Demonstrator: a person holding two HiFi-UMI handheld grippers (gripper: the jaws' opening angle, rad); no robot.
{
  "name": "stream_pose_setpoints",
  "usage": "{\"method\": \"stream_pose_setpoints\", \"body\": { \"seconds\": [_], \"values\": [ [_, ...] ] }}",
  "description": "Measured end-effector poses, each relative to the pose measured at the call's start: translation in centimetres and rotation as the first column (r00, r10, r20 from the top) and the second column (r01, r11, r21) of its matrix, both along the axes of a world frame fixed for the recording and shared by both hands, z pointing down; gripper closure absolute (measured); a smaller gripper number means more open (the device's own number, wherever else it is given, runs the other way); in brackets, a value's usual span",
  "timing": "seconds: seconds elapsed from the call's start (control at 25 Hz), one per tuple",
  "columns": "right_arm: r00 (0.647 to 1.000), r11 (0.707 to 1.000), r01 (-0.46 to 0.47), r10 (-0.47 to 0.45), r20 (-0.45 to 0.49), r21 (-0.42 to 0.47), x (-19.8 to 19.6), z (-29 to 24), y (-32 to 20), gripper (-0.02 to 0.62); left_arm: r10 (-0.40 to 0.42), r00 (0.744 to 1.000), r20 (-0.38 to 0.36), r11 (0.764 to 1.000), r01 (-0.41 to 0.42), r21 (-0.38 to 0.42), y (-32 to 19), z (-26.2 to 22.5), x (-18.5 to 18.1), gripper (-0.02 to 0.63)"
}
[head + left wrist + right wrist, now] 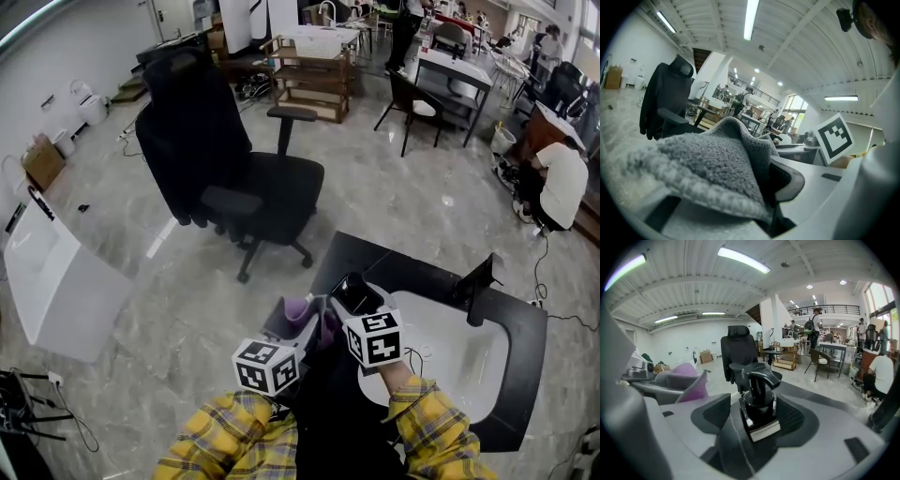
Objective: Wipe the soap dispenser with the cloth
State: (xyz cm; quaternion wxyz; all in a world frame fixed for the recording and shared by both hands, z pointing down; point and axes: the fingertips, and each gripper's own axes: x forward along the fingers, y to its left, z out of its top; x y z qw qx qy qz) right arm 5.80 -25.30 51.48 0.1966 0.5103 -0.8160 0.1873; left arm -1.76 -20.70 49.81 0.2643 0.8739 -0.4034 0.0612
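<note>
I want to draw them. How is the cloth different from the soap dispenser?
The cloth is pale, fuzzy and floppy; the soap dispenser is black, smooth and stiff. The cloth lies crumpled over the left tool; the soap dispenser stands between the jaws of the right tool, with its pump on top. Both sit at a tool's tip.

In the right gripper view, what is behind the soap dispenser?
A black office chair stands behind the soap dispenser. Its back and one armrest show; the dispenser's pump head covers its seat and base there.
</note>
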Motion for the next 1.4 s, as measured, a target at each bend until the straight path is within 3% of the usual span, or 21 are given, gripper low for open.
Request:
{"method": "stream_pose_setpoints", "body": {
  "seconds": [0.24,0.36,0.52,0.76,1.4],
  "values": [
    [0.988,0.997,-0.061,0.054,0.141,0.051,3.4,-1.4,3.4,0.329,0.02,0.999,-0.028,0.999,-0.019,0.037,-0.4,-0.7,1.3,0.528],
    [0.979,0.987,-0.145,0.133,0.153,0.068,5.9,-1.8,4.3,0.445,0.044,0.999,-0.029,0.996,-0.042,0.076,-0.7,-1.6,2.4,0.528],
    [0.969,0.976,-0.207,0.195,0.154,0.066,8.0,-1.8,5.5,0.517,0.076,0.997,-0.023,0.991,-0.073,0.114,-1.0,-2.1,3.9,0.528],
    [0.955,0.968,-0.249,0.24,0.176,0.032,9.4,-1.3,7.2,0.532,0.09,0.996,0.021,0.986,-0.092,0.141,-1.2,-0.8,5.0,0.528],
    [0.95,0.964,-0.265,0.258,0.178,0.017,10.1,-0.6,10.1,0.538,0.124,0.982,0.14,0.986,-0.138,0.093,-0.7,4.0,5.6,0.528]
  ]
}}
